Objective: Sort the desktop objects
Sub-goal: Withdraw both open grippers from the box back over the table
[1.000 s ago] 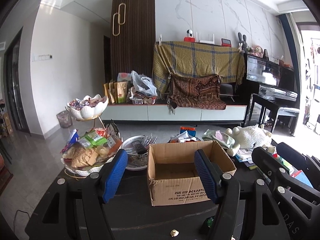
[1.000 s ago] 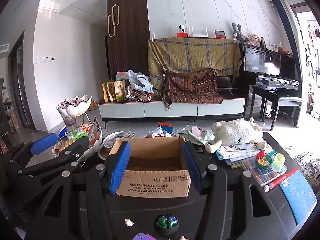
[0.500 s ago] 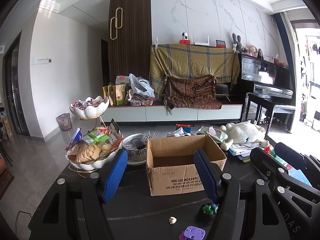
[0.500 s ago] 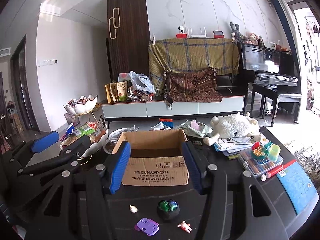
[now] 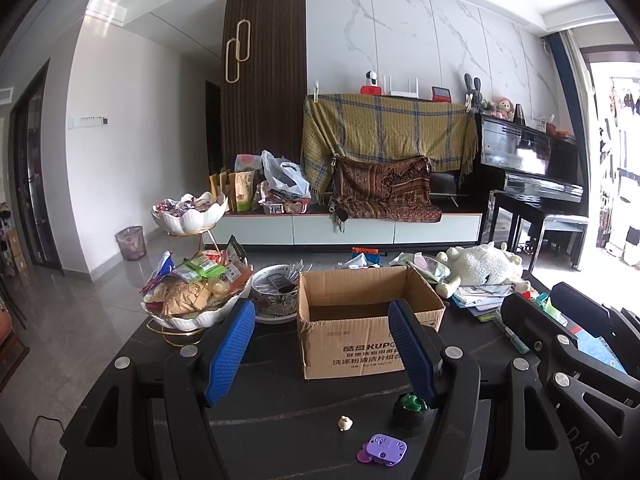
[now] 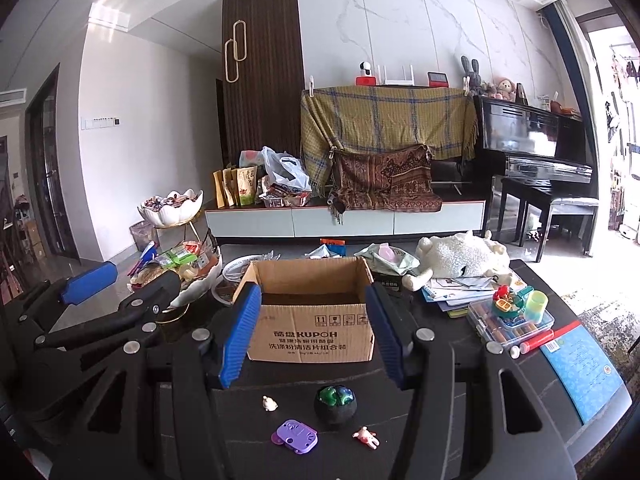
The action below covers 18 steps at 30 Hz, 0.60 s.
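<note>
An open, empty-looking cardboard box (image 5: 368,320) (image 6: 312,312) stands mid-table on the dark tabletop (image 6: 460,392). In front of it lie small toys: a cream figurine (image 6: 270,403) (image 5: 345,423), a black pot with green and blue balls (image 6: 335,404) (image 5: 410,410), a purple toy (image 6: 296,436) (image 5: 384,449) and a pink figurine (image 6: 366,437). My left gripper (image 5: 320,350) is open and holds nothing, short of the box. My right gripper (image 6: 313,336) is likewise open and empty, with the toys below it. The two grippers are side by side.
A two-tier white snack stand (image 5: 192,304) and a patterned bowl (image 5: 274,292) stand left of the box. On the right are a white plush sheep (image 6: 460,258), books (image 6: 460,296), a crayon case with toys (image 6: 508,320), a red marker (image 6: 538,340) and a blue book (image 6: 580,372).
Both grippers have drawn back from the box, which looks smaller now. The small toys in front of it have come fully into view. The jaws have kept their width.
</note>
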Each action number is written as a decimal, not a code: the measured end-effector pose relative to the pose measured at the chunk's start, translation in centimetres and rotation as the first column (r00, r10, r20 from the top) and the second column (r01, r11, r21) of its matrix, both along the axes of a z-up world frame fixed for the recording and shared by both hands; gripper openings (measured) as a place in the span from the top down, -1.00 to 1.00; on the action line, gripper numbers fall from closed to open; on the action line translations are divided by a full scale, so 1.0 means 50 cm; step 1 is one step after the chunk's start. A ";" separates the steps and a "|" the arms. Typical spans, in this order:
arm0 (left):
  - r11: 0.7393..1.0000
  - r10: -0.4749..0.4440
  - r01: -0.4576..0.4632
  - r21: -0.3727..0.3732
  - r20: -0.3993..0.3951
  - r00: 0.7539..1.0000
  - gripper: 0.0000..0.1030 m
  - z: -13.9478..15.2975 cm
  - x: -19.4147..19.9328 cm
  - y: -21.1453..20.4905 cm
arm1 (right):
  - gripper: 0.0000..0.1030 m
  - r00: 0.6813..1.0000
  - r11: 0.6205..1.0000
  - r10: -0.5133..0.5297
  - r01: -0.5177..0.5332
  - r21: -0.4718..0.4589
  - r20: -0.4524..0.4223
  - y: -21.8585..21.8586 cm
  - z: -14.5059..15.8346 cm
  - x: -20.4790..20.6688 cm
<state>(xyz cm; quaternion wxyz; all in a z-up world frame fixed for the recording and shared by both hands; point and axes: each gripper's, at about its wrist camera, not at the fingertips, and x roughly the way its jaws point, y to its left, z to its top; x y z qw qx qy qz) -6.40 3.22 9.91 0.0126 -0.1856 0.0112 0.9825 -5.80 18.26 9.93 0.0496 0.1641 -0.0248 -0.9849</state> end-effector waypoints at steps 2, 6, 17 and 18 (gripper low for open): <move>1.000 -0.001 0.001 0.002 -0.001 1.000 -0.28 0.002 0.010 -0.003 | -0.01 1.000 1.000 0.001 -0.001 0.002 -0.005 -0.001 0.001 0.009; 1.000 -0.003 0.003 0.006 0.000 1.000 -0.28 0.003 0.026 -0.005 | -0.01 1.000 1.000 0.001 -0.001 0.006 -0.012 -0.005 0.002 0.029; 1.000 -0.018 0.018 0.011 0.043 0.999 -0.28 -0.015 0.052 -0.005 | -0.01 1.000 1.000 0.004 -0.004 0.017 -0.013 -0.005 -0.009 0.065; 1.000 -0.020 0.019 0.014 0.050 0.999 -0.28 -0.020 0.053 -0.005 | -0.01 1.000 1.000 0.003 -0.003 0.021 -0.012 -0.005 -0.012 0.067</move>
